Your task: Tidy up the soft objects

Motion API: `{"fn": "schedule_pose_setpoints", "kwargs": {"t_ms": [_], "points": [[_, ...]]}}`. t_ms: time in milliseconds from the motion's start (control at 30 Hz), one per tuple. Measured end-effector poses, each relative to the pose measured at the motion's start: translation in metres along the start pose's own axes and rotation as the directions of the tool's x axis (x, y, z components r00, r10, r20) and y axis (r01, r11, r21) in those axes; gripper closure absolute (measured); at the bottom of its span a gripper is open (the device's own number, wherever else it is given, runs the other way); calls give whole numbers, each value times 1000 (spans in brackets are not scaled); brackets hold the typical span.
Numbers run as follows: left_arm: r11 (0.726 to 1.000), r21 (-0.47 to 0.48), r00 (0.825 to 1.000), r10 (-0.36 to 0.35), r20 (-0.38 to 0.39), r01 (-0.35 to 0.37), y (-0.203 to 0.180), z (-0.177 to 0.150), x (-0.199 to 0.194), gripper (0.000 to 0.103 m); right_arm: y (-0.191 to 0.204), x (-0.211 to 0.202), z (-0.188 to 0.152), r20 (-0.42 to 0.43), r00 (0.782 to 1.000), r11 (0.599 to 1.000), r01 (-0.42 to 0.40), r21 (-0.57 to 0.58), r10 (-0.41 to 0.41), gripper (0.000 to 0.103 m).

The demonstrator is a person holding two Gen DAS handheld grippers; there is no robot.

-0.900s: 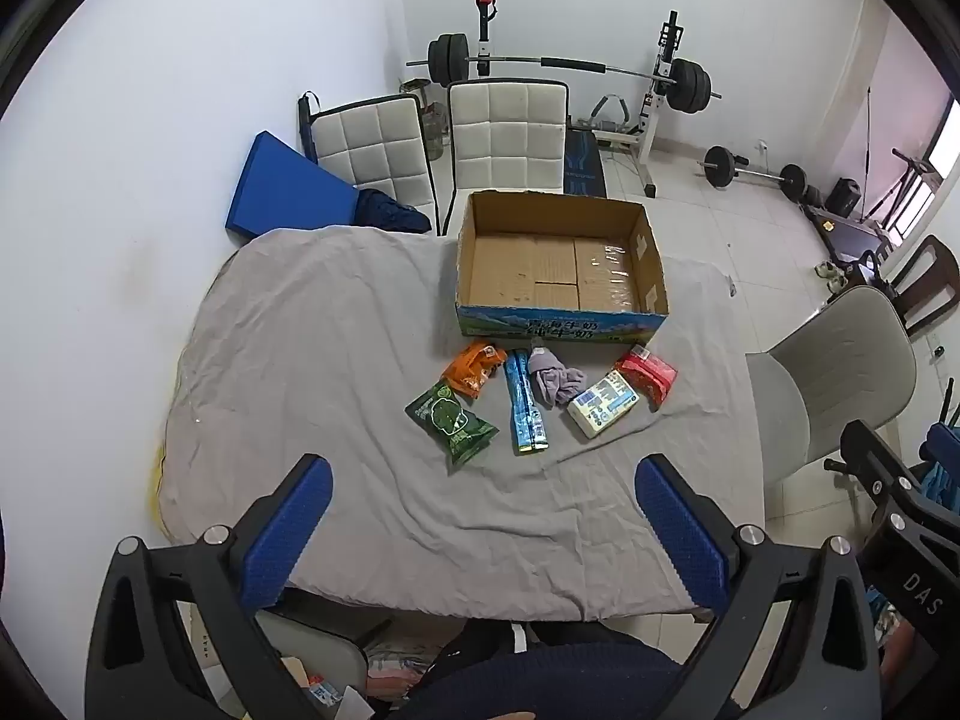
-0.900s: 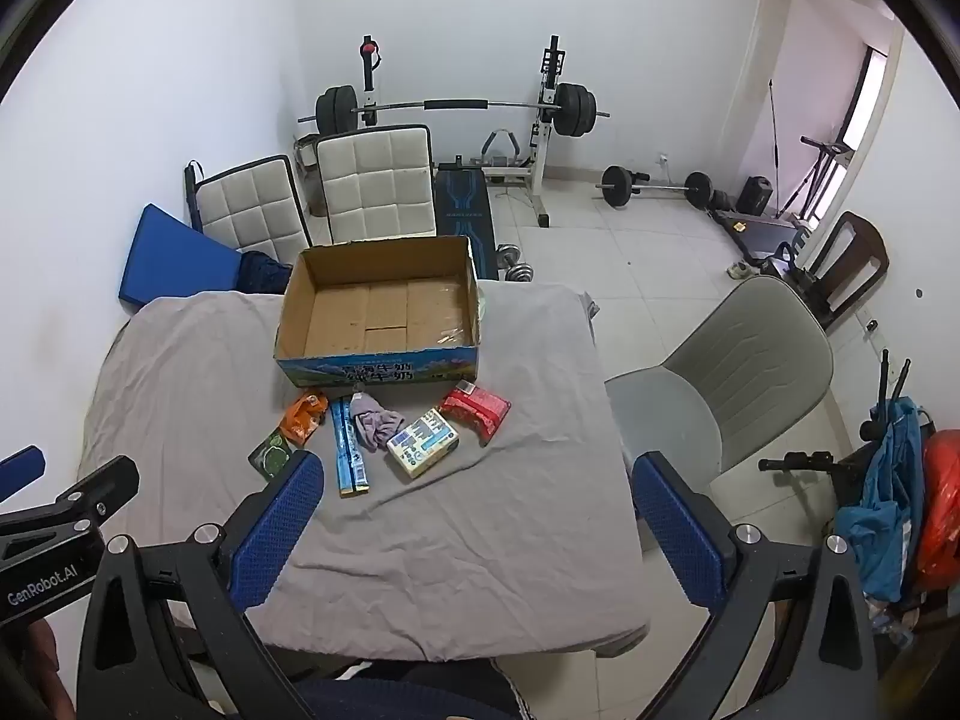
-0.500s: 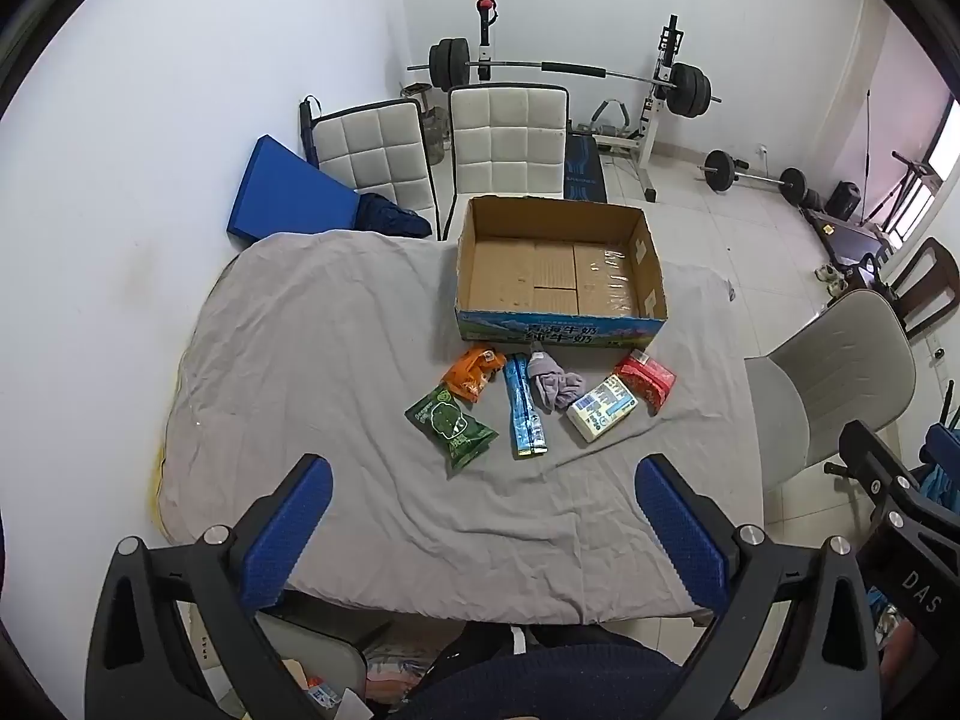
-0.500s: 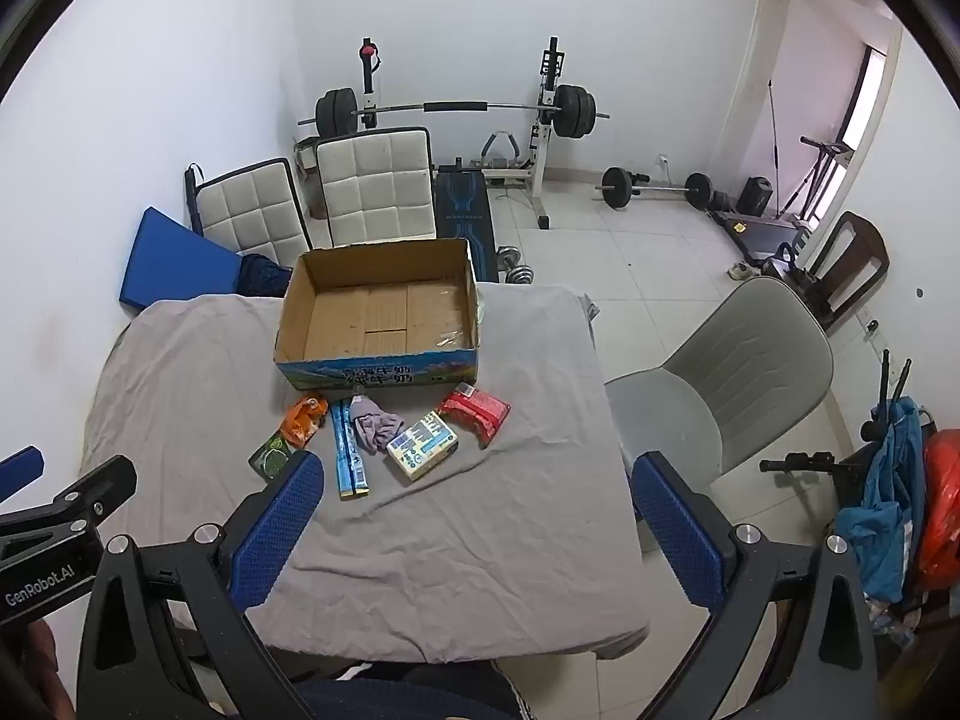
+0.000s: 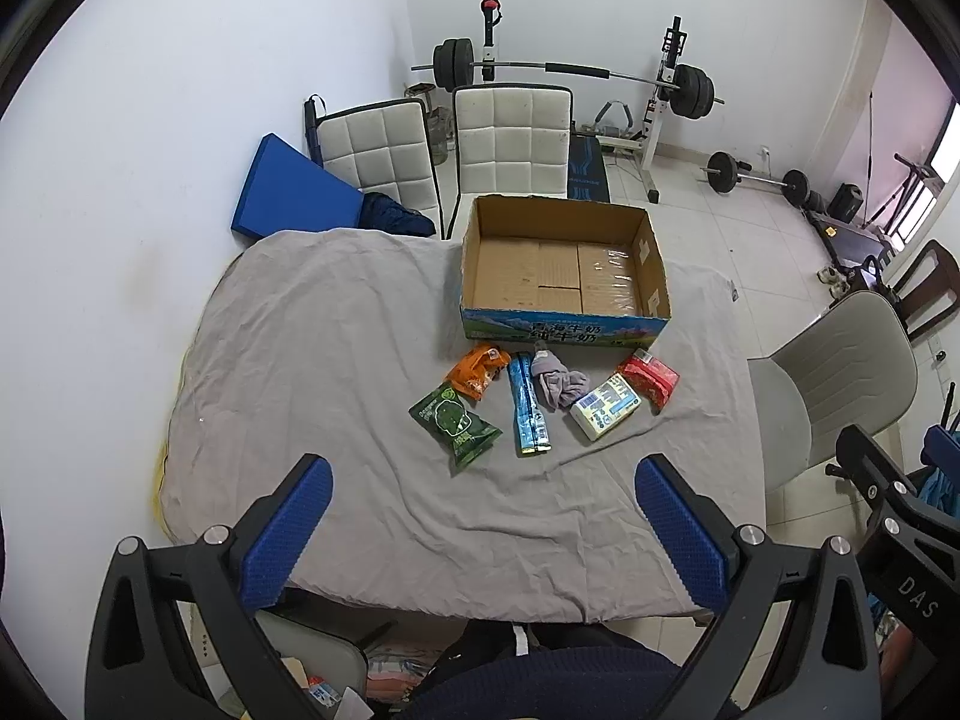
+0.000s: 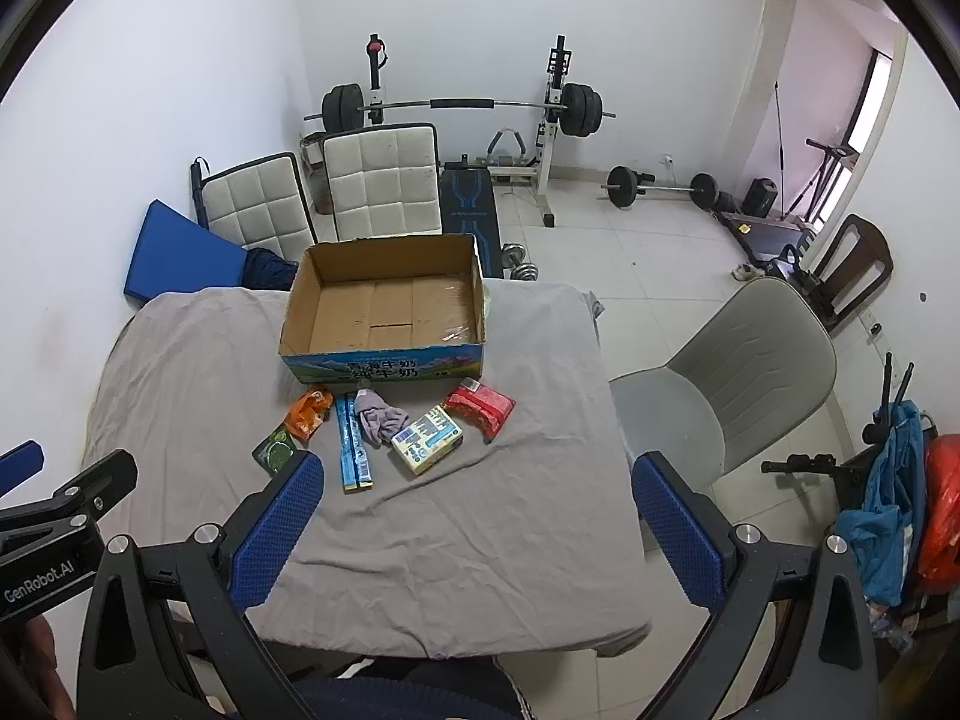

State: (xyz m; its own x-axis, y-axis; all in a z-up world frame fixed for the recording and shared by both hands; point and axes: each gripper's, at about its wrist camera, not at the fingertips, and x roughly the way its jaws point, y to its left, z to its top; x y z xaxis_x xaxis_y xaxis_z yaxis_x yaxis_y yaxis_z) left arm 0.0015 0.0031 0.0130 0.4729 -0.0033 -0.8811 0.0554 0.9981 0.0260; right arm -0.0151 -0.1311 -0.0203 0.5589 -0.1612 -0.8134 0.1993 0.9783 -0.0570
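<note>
An open empty cardboard box (image 5: 564, 267) (image 6: 384, 306) stands on a table with a grey cloth (image 5: 312, 360) (image 6: 480, 510). In front of it lie a green packet (image 5: 455, 423) (image 6: 276, 450), an orange packet (image 5: 477, 369) (image 6: 309, 411), a blue packet (image 5: 528, 411) (image 6: 352, 450), a crumpled grey cloth (image 5: 558, 384) (image 6: 378, 420), a white tissue pack (image 5: 605, 414) (image 6: 429, 438) and a red packet (image 5: 648, 378) (image 6: 480, 408). My left gripper (image 5: 480, 516) and right gripper (image 6: 474, 510) are open, empty, high above the table's near edge.
Two white padded chairs (image 5: 510, 144) and a blue mat (image 5: 288, 192) stand behind the table. A grey chair (image 6: 738, 378) stands at the right. A barbell rack (image 6: 462, 108) and weights are at the back wall. The left gripper's body shows in the right wrist view (image 6: 60, 516).
Both grippers have risen and drawn back slightly, so the table looks a little smaller. Nothing on the table has moved.
</note>
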Motion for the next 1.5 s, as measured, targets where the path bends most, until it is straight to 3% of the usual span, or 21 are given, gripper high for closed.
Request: {"fn": "schedule_pose_setpoints", "kwargs": {"t_ms": [1500], "points": [[1000,-4,999,6,54,-6,-1,-4,-12,0,-1,-9,-2,38,999,1000,-9,21,8,0]]}}
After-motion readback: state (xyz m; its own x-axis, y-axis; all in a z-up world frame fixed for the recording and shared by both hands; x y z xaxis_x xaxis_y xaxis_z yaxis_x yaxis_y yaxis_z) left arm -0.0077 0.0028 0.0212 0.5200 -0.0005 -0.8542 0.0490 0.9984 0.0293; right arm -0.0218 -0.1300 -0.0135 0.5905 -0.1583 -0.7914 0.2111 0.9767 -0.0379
